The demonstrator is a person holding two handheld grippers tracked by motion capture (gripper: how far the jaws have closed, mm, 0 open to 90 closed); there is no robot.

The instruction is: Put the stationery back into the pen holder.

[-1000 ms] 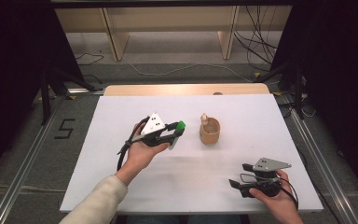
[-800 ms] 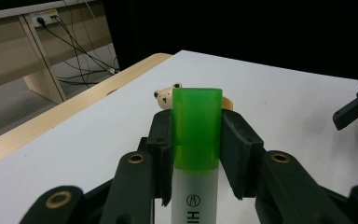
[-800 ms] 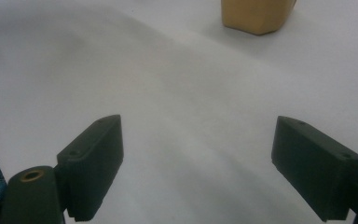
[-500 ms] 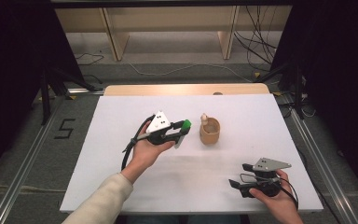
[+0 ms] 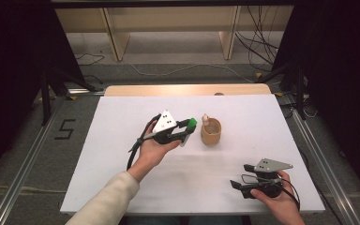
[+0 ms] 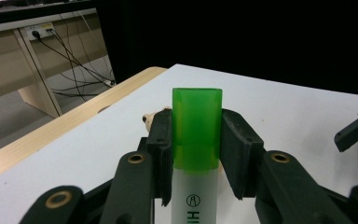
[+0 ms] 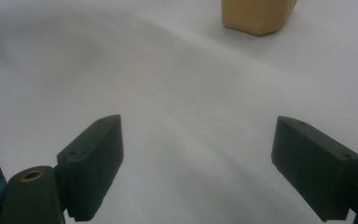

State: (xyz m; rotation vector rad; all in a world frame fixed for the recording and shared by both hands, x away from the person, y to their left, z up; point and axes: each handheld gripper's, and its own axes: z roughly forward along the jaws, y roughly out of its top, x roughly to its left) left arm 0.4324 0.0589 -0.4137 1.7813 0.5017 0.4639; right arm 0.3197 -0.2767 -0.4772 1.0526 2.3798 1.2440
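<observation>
While cup (image 5: 211, 132) waited at frame centre on desk (image 5: 122, 140), you held green-capped highlighter (image 6: 196, 126) clamped in left claw (image 5: 183, 131), cap aimed cupward for likely drop-in; right claw (image 5: 240, 183) sat wide, empty, lower right.

White table (image 5: 122, 164), wooden far edge; grey floor (image 5: 178, 61), loose cables (image 5: 258, 42), wooden shelf legs, dark curtains both sides.

The highlighter (image 6: 196, 140) has a translucent green cap and a white barrel with dark green lettering. The cup (image 5: 211, 131) near the tabletop's middle is tan wood. The tabletop (image 5: 122, 140) is white, with a pale wooden strip along its far edge. Both hand-held grippers, left (image 5: 183, 130) and right (image 5: 238, 179), are black with grey triangular plates.
</observation>
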